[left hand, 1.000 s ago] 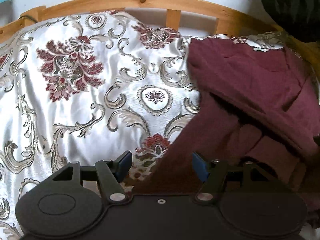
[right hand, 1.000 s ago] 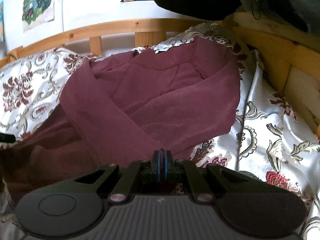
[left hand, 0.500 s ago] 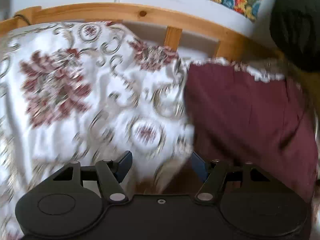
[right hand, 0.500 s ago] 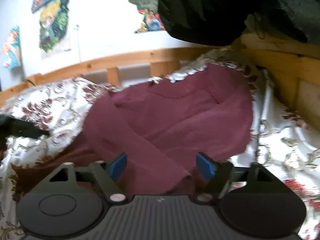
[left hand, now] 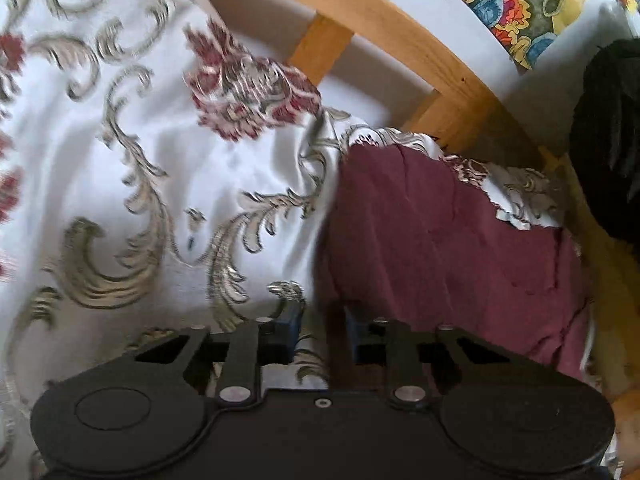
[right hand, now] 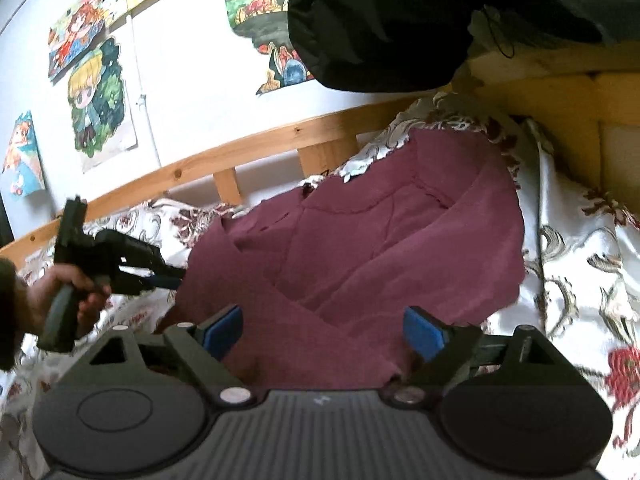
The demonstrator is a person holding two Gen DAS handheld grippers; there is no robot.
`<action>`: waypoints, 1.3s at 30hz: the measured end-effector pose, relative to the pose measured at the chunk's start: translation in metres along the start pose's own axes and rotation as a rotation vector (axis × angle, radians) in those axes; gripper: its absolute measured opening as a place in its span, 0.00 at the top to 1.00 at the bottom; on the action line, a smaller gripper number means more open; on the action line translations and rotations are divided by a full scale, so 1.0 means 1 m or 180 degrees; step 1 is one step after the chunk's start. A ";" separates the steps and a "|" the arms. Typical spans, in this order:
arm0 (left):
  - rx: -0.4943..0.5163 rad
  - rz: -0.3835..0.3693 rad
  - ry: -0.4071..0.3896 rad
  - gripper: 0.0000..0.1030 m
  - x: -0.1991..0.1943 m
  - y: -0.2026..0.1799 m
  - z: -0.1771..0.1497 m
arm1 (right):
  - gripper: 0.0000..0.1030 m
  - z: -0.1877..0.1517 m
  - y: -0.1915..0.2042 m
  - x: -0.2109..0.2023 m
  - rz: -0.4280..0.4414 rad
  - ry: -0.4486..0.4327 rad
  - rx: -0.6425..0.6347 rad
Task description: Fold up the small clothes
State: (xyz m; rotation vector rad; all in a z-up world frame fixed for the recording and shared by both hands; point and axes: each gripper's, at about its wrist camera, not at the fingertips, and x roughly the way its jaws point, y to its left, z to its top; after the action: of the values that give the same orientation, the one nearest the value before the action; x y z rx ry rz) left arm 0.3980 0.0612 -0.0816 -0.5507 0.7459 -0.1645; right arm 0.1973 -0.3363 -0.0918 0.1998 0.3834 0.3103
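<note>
While a maroon garment [right hand: 360,248] lies rumpled on the floral bedspread [left hand: 140,160] toward two o'clock of the bed, the left gripper [left hand: 318,330] draws its jaws closed at the cloth's nine o'clock edge; blur hides whether fabric is pinched yet. At six o'clock, the right gripper [right hand: 322,330] hovers with jaws released wide over the near fold. A hand [right hand: 60,292] steadies the left tool.

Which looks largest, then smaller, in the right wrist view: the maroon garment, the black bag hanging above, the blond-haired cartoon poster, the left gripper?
1. maroon garment.
2. black bag, though its top is cut off by the picture's edge, so its rank is unsure.
3. and 4. blond-haired cartoon poster and left gripper: too alike to rank.
</note>
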 end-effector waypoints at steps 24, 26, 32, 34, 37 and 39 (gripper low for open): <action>-0.0153 -0.0349 -0.0395 0.99 -0.021 0.028 -0.010 | 0.98 0.066 0.093 0.237 0.0458 0.0505 -0.0417; -0.0258 -0.0369 -0.0439 0.99 -0.023 0.029 -0.011 | 0.98 0.065 0.090 0.228 0.0375 0.0386 -0.0368; -0.0254 -0.0371 -0.0463 0.99 -0.022 0.021 -0.014 | 0.98 0.065 0.077 0.215 0.0289 0.0328 -0.0206; -0.0263 -0.0343 -0.0475 0.99 -0.022 0.019 -0.015 | 0.98 0.062 0.073 0.214 0.0276 0.0403 -0.0165; -0.0227 -0.0284 -0.0471 0.99 -0.022 0.018 -0.016 | 0.97 0.060 0.071 0.211 0.0309 0.0457 -0.0156; -0.0199 -0.0198 -0.0449 0.98 -0.022 0.017 -0.017 | 0.96 0.060 0.071 0.208 0.0336 0.0469 -0.0151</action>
State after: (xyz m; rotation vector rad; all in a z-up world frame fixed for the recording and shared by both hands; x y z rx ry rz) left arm 0.3696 0.0756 -0.0874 -0.6387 0.5988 -0.1586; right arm 0.3856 -0.2088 -0.0892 0.1512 0.5117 0.4392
